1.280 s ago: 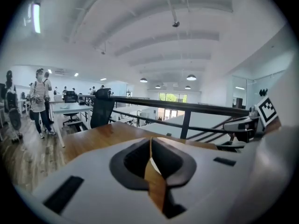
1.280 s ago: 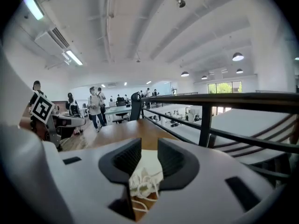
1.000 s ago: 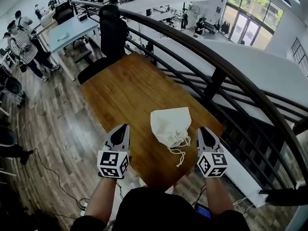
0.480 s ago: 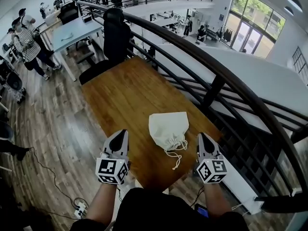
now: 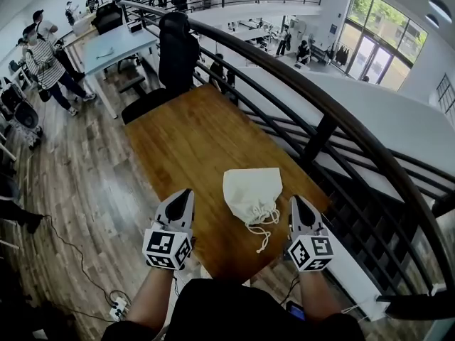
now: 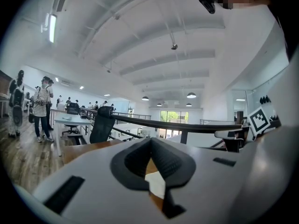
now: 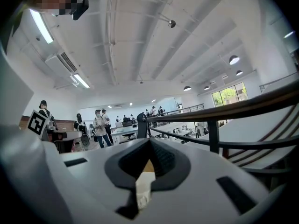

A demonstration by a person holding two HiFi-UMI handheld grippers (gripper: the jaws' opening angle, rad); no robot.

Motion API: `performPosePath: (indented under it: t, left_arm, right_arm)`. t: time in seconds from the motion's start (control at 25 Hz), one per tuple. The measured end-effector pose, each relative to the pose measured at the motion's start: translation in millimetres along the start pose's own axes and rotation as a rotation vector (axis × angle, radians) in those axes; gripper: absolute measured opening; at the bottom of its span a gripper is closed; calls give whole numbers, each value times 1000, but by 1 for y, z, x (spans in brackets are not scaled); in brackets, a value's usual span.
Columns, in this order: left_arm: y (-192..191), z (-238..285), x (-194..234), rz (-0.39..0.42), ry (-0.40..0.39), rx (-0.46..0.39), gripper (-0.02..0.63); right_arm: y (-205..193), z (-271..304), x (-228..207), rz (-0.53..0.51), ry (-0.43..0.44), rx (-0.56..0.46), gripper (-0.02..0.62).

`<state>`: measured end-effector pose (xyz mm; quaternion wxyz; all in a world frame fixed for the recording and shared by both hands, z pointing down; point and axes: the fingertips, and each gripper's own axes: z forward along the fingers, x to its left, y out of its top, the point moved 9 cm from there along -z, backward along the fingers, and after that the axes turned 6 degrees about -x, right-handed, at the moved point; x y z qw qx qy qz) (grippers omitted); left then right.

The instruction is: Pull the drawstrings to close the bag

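my left tool [image 5: 185, 193] and right tool [image 5: 293, 202] both pressed together, empty | bag [image 5: 252, 190] between them on the surface [image 5: 185, 133], neck toward me | drawstrings [image 5: 265, 226] trail nearer right tool

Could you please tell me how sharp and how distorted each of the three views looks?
Head view: sharp on the bag and table, though the wide lens bows the railing into an arc. Left gripper view: the left claw up close is soft, the background crisp, corners dark. Right gripper view: likewise the right claw is blurred, with bright ceiling lights.
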<state>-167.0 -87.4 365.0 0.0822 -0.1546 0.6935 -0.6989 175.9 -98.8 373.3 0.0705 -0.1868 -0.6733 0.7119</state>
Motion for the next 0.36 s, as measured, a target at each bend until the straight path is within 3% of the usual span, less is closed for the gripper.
performPosePath:
  t: [0.36]
  left_arm:
    - [-14,-8,-12,2,11,12,12]
  right_arm:
    - [-13,-10,-12,37,-8,33,-8]
